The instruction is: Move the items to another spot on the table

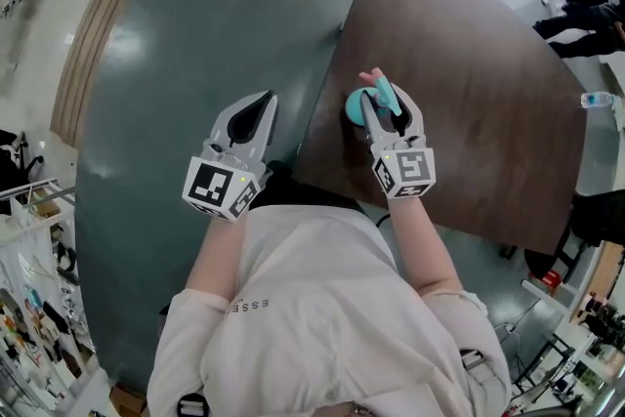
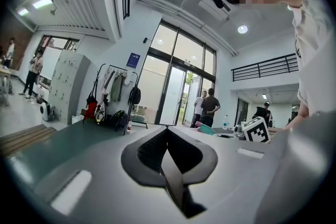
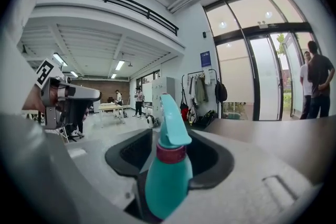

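Left tongs (image 1: 262, 103): my jaws are together with nothing between them (in the left gripper view (image 2: 167, 131) the dark pads meet in a single seam). They hang over the grey-green floor (image 1: 195, 24), just off the table's near corner.
Right tongs (image 1: 384, 109): my jaws are set round the spray bottle (image 1: 356, 105), a pad lying against each side of its body.
Spray bottle: it is teal, with a dark red collar under a teal nozzle. In the right gripper view (image 3: 168, 139) it stands upright between my jaws (image 3: 167, 181), nozzle uppermost. From my head camera it sits over the near end of the table, close to the edge.
Table (image 1: 469, 83): dark brown wood, running away to my right.
Far edge: a small clear bottle (image 1: 594, 100) stands at the table's far side, well apart from my tongs.
Room: people stand by the glass doors (image 2: 209, 107).
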